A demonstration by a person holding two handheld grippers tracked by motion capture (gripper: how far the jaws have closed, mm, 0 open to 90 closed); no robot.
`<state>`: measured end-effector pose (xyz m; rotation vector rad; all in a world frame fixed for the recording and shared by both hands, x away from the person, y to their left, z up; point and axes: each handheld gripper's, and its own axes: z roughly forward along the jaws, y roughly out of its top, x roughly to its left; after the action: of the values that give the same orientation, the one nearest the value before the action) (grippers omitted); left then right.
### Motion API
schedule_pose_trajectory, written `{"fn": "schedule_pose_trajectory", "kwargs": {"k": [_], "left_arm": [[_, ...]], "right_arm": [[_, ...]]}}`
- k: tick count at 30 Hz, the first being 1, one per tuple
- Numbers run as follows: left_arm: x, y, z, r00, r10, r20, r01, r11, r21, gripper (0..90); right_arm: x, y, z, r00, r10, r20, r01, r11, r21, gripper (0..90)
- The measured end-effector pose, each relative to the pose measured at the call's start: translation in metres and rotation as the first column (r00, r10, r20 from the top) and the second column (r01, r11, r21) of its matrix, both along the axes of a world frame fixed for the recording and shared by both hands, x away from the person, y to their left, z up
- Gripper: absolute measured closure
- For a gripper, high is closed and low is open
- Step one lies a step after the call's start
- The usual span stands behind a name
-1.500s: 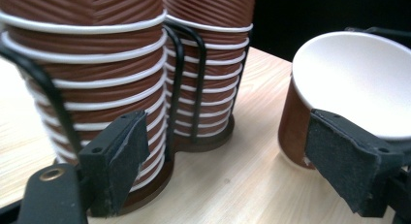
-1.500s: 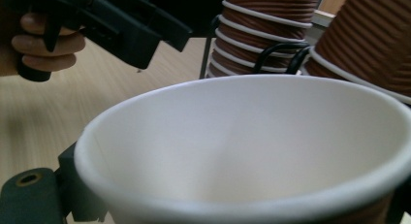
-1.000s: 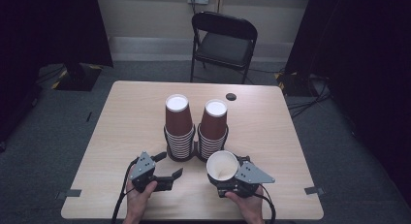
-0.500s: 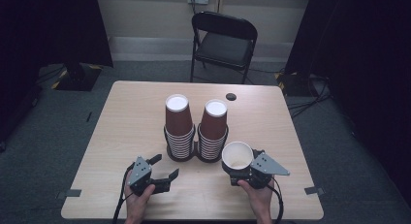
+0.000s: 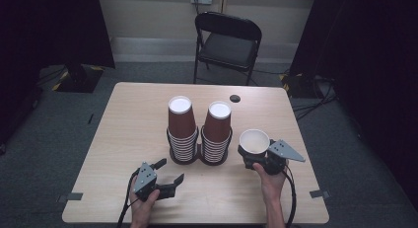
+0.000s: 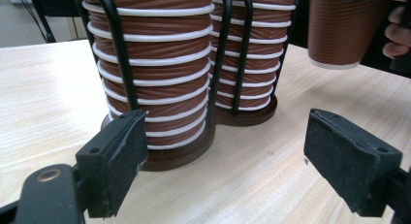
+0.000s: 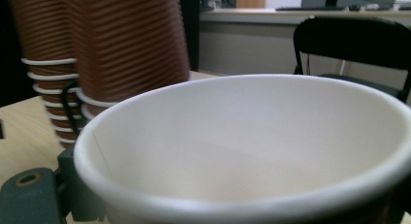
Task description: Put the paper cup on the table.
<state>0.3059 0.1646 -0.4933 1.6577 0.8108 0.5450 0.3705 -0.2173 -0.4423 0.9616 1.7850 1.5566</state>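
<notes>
The paper cup (image 5: 254, 141) stands upright, mouth up, above the worktop (image 5: 123, 124) just right of the two cup stacks (image 5: 199, 129). The right gripper (image 5: 256, 156) has its fingers clamped on it. The right gripper view shows its white inside, holding nothing; the left gripper view shows its ribbed brown wall (image 6: 339, 27). The stacks sit upside down in a black wire rack (image 6: 220, 54). The left gripper (image 5: 165, 176) rests nearby, fingers (image 6: 116, 151) wide apart.
</notes>
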Motion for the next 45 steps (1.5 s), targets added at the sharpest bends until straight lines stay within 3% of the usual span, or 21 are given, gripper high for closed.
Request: {"fn": "schedule_pose_trajectory", "kwargs": {"k": [4,11,13,17,20,22,29,35,39,45], "left_arm": [[-0.001,-0.003,-0.003,1.0000,0.003,0.008,-0.003,1.0000,0.004,15.5],[-0.005,-0.008,-0.002,0.9994,-0.001,0.035,-0.001,0.9991,0.041,15.7],[-0.006,-0.006,-0.003,0.9990,0.009,0.043,-0.011,0.9996,0.027,15.6],[-0.008,-0.004,-0.003,0.9981,0.002,0.061,-0.002,1.0000,0.003,15.7],[-0.009,-0.004,-0.004,0.9971,0.001,0.075,-0.002,1.0000,0.006,15.7],[-0.009,-0.004,-0.004,0.9973,0.006,0.073,-0.006,1.0000,0.005,15.7],[-0.009,-0.004,-0.004,0.9970,0.007,0.077,-0.007,1.0000,0.000,15.7],[-0.008,-0.003,-0.004,0.9973,-0.010,0.073,0.010,0.9999,-0.004,16.2],[-0.009,-0.002,-0.004,0.9969,-0.004,0.078,0.004,1.0000,-0.003,16.1],[-0.010,0.000,-0.005,0.9965,0.005,0.083,-0.002,0.9993,-0.039,16.1]], "right_arm": [[0.013,-0.005,0.000,0.9992,-0.033,-0.021,0.033,0.9994,0.006,8.5],[0.035,-0.011,-0.001,0.9959,-0.090,-0.014,0.090,0.9953,0.037,8.3],[0.042,-0.012,-0.003,0.9937,-0.111,-0.014,0.112,0.9930,0.039,8.3],[0.056,-0.015,-0.016,0.9841,-0.166,-0.064,0.169,0.9840,0.056,8.3],[0.062,-0.015,-0.024,0.9812,-0.173,-0.086,0.178,0.9829,0.049,8.3],[0.064,-0.014,-0.026,0.9821,-0.167,-0.087,0.173,0.9830,0.062,8.3],[0.070,-0.013,-0.038,0.9814,-0.161,-0.105,0.165,0.9857,0.035,8.3],[0.068,-0.016,-0.038,0.9819,-0.155,-0.109,0.158,0.9873,0.020,8.3],[0.065,-0.018,-0.036,0.9769,-0.159,-0.143,0.161,0.9869,0.006,8.3],[0.063,-0.020,-0.035,0.9699,-0.175,-0.170,0.173,0.9846,-0.027,8.2]]}}
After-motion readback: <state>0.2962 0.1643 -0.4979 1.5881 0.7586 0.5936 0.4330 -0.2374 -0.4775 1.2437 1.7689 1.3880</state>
